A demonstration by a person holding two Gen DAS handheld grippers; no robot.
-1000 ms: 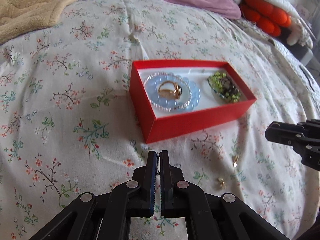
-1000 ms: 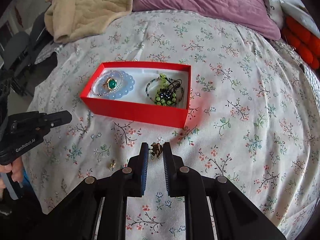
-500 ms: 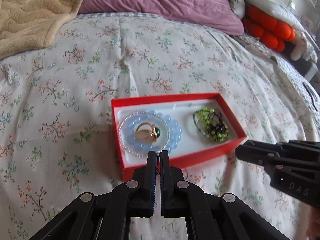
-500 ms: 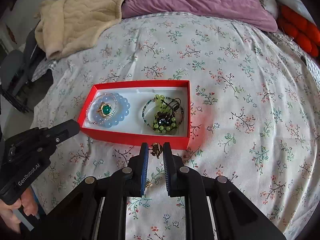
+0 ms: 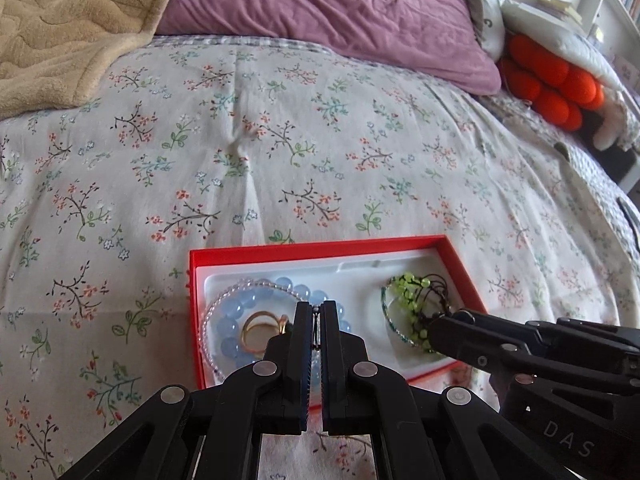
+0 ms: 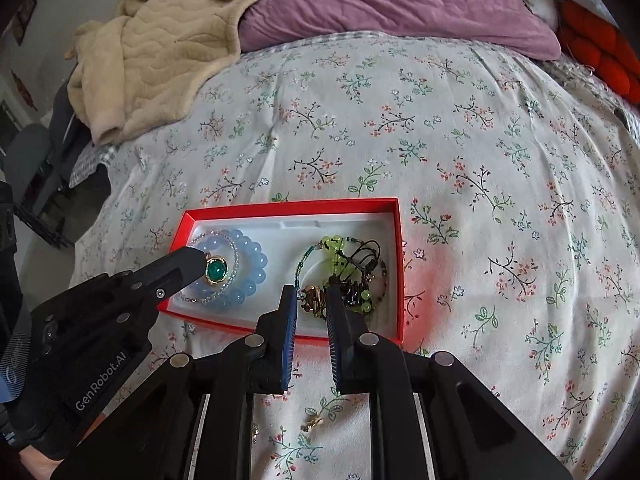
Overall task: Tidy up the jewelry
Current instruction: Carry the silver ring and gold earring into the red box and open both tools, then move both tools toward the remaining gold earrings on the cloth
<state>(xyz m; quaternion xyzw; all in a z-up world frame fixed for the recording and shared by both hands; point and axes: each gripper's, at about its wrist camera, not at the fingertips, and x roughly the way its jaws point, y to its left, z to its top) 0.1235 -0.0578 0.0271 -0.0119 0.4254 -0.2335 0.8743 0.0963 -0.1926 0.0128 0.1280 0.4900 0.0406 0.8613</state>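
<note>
A red box (image 5: 312,250) (image 6: 288,205) with a white lining lies on the floral bedspread. It holds a blue bead bracelet (image 5: 228,326) (image 6: 252,258), a gold ring with a green stone (image 6: 216,269) and a green bead bracelet (image 5: 408,292) (image 6: 336,244). My left gripper (image 5: 317,312) is shut on a thin silver piece over the blue bracelet. My right gripper (image 6: 312,300) is shut on a small bronze ornament (image 6: 314,300) over the box's right half.
A small gold earring (image 6: 313,422) lies on the bedspread in front of the box. A beige blanket (image 6: 160,52) and a purple pillow (image 5: 320,12) lie at the far end. Orange cushions (image 5: 552,84) are at the far right.
Both grippers have moved forward from the bedspread in front of the box to over its inside, each still holding its small piece.
</note>
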